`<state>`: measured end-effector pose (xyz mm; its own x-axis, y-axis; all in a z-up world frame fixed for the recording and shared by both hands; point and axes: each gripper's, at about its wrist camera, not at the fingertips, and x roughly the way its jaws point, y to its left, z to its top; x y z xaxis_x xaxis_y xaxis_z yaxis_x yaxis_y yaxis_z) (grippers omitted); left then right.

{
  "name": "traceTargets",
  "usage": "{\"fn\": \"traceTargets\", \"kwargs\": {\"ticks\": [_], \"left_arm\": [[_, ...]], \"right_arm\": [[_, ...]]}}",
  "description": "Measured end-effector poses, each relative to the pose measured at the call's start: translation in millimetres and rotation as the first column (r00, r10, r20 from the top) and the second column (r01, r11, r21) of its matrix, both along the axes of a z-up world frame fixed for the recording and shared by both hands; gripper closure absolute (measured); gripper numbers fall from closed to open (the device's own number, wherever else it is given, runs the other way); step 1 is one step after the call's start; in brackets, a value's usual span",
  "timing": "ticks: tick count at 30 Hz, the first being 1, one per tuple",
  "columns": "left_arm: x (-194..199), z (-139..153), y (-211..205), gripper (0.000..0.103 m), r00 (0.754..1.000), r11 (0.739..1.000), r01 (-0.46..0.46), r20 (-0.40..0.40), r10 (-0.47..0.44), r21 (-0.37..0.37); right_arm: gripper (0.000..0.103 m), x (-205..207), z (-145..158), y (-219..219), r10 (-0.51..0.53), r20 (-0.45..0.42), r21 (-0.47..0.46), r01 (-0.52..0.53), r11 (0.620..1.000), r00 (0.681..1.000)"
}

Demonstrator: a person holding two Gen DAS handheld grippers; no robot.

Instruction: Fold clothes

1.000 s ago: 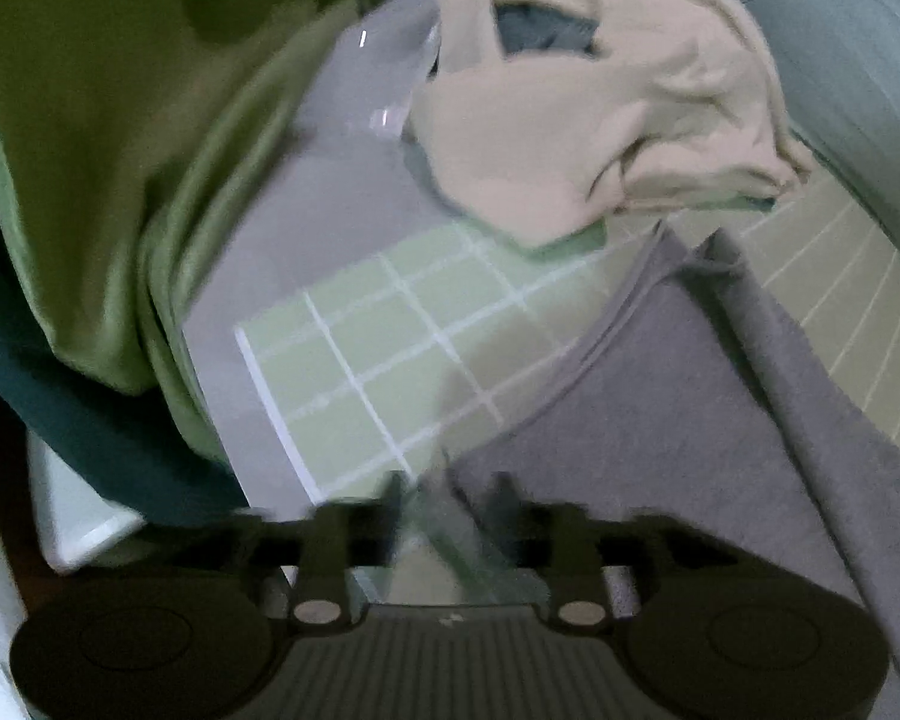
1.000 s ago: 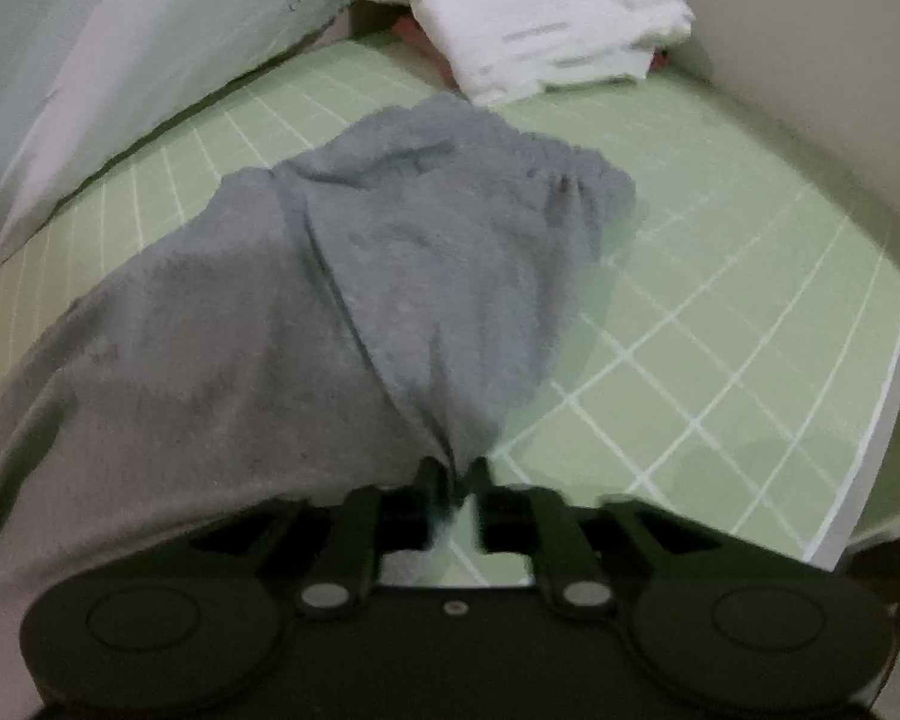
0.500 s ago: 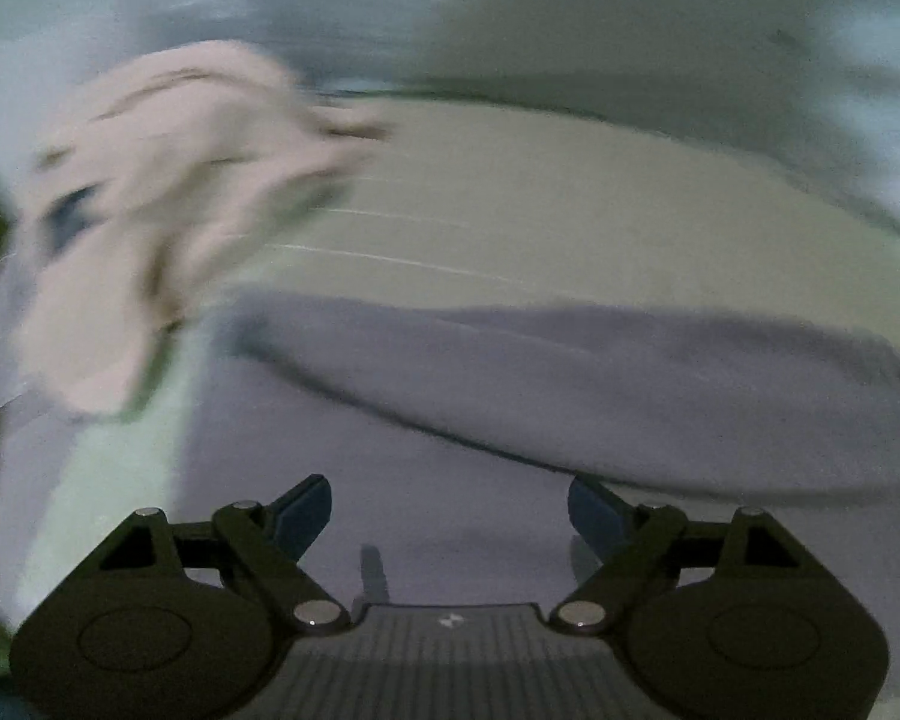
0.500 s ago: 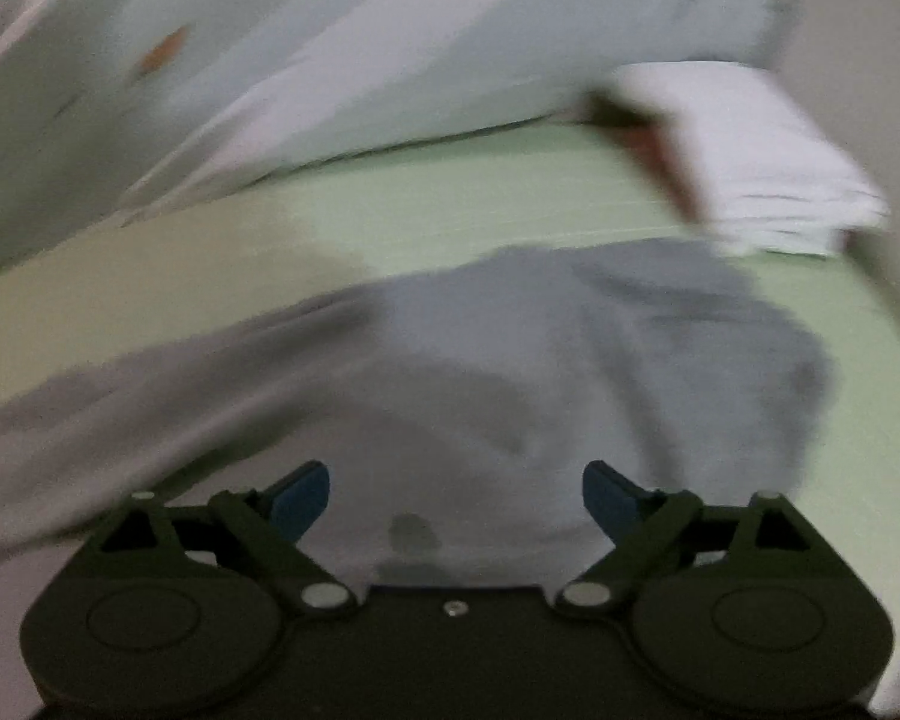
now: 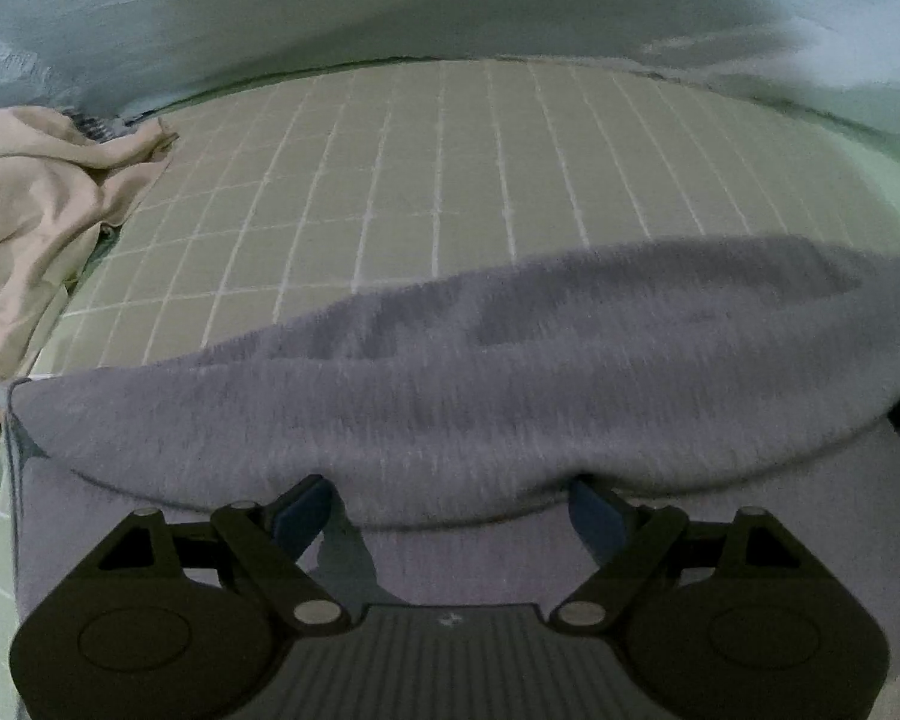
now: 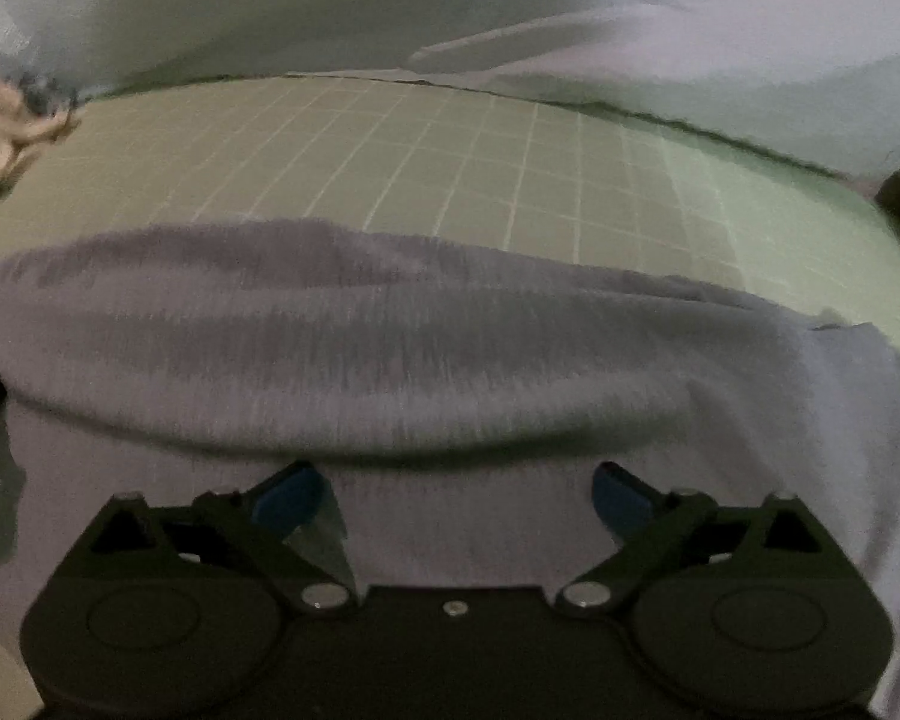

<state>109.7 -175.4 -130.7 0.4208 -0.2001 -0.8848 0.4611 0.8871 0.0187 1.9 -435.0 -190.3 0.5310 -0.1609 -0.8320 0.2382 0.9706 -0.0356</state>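
your left gripper [image 5: 450,510] stands with its blue-padded fingers spread wide and nothing pinched between them; your right gripper [image 6: 453,498] shows the same, spread and empty. the grey knitted garment [image 5: 480,384] lies flat on the pale green gridded cutting mat [image 5: 438,180], directly ahead of and under both sets of fingers. a folded-over upper layer of it forms a rounded, raised edge running left to right across each view, just past the fingertips; a flatter layer sits beneath the fingers. so the long axis of the garment lies crosswise to both grippers, and the fold edge is about equally near each. judgement: one lengthwise fold looks done, and the next move would be a grasp of an end to bring it across. the left end of the garment [image 5: 24,414] shows in the left wrist view, the right end [image 6: 858,360] in the right wrist view, so each hand is nearer its own side. a crumpled beige cloth [image 5: 36,204] lies on the mat to the far left, apart from the grey piece.
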Motion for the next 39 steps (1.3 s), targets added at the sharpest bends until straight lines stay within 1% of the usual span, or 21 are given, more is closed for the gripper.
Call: {"fn": "traceTargets", "kwargs": {"ticks": [1, 5, 6, 8, 10, 12, 15, 16, 19, 23, 26, 28, 32, 34, 35, 37, 38, 39], "left_arm": [[5.3, -1.0, -0.9, 0.014, 1.0, 1.0, -0.015, 0.0, 0.015, -0.01], [32.4, -4.5, -9.5, 0.014, 0.997, 0.996, -0.082, 0.009, 0.082, -0.028], [39.5, -5.1, -10.6, 0.012, 0.995, 0.994, -0.1, 0.01, 0.101, -0.033], [55.3, -6.7, -10.6, 0.012, 0.988, 0.987, -0.155, 0.01, 0.155, -0.04], [68.0, -6.2, -12.4, 0.011, 0.98, 0.979, -0.198, 0.015, 0.199, -0.037], [78.0, -4.0, -14.5, 0.011, 0.973, 0.973, -0.229, 0.023, 0.23, -0.036], [80.3, 2.8, -12.1, 0.011, 0.968, 0.967, -0.246, 0.03, 0.248, -0.059], [78.4, 3.8, -10.8, 0.011, 0.969, 0.968, -0.244, 0.035, 0.246, -0.054], [70.1, 6.6, -5.2, 0.011, 0.969, 0.969, -0.243, 0.041, 0.245, -0.048], [57.7, 10.2, 3.3, 0.011, 0.968, 0.968, -0.246, 0.044, 0.248, -0.046], [48.3, 13.1, 9.3, 0.014, 0.968, 0.968, -0.246, 0.047, 0.248, -0.046], [41.7, 16.9, 9.3, 0.022, 0.974, 0.974, -0.218, 0.047, 0.221, -0.058], [28.5, 16.8, 1.2, 0.035, 0.988, 0.987, -0.148, 0.034, 0.15, -0.061], [22.5, 11.9, -3.5, 0.045, 0.992, 0.99, -0.125, 0.005, 0.125, -0.063], [19.9, 8.9, -6.5, 0.047, 0.994, 0.992, -0.113, -0.01, 0.112, -0.057], [14.1, 4.2, -11.5, 0.048, 0.996, 0.995, -0.088, -0.017, 0.088, -0.047], [11.0, 3.1, -13.0, 0.049, 0.997, 0.996, -0.081, -0.002, 0.081, -0.039], [8.5, 2.2, -14.2, 0.05, 0.997, 0.997, -0.075, 0.012, 0.075, -0.033]], "right_arm": [[0.001, 9.1, -0.6, -1.3, -0.011, 0.005, 0.007, 0.011, 1.0, 1.0], [0.0, 45.7, -2.9, -6.6, -0.056, 0.024, 0.034, 0.055, 0.998, 0.998], [0.0, 54.9, -3.4, -8.0, -0.067, 0.029, 0.041, 0.066, 0.997, 0.997], [0.0, 74.2, -6.5, -12.8, -0.078, 0.043, 0.048, 0.076, 0.996, 0.996], [0.0, 91.6, -9.6, -15.5, -0.091, 0.054, 0.019, 0.09, 0.996, 0.994], [0.0, 101.2, -9.4, -20.8, -0.106, 0.052, 0.037, 0.105, 0.994, 0.993], [0.001, 99.6, -1.6, -26.0, -0.151, 0.073, 0.068, 0.146, 0.987, 0.986], [0.001, 95.2, 1.1, -26.4, -0.163, 0.079, 0.068, 0.158, 0.985, 0.984], [0.001, 77.7, 6.3, -25.6, -0.191, 0.081, 0.044, 0.188, 0.981, 0.978], [0.001, 53.0, 6.7, -22.1, -0.212, 0.053, 0.018, 0.211, 0.977, 0.976], [0.009, 44.8, 10.0, -18.3, -0.23, 0.055, 0.049, 0.227, 0.973, 0.972], [0.02, 44.0, 12.2, -13.7, -0.216, 0.065, 0.075, 0.212, 0.975, 0.974], [0.028, 45.1, 10.6, -1.5, -0.165, 0.069, 0.089, 0.158, 0.983, 0.984], [0.044, 44.0, 9.0, 4.4, -0.14, 0.065, 0.102, 0.133, 0.986, 0.988], [0.048, 42.9, 8.5, 7.5, -0.13, 0.06, 0.11, 0.123, 0.986, 0.99], [0.05, 41.0, 7.3, 13.3, -0.104, 0.06, 0.097, 0.098, 0.991, 0.993], [0.053, 40.5, 7.1, 16.1, -0.087, 0.059, 0.086, 0.082, 0.993, 0.994], [0.058, 39.6, 7.1, 18.7, -0.071, 0.059, 0.073, 0.067, 0.995, 0.996]]}}
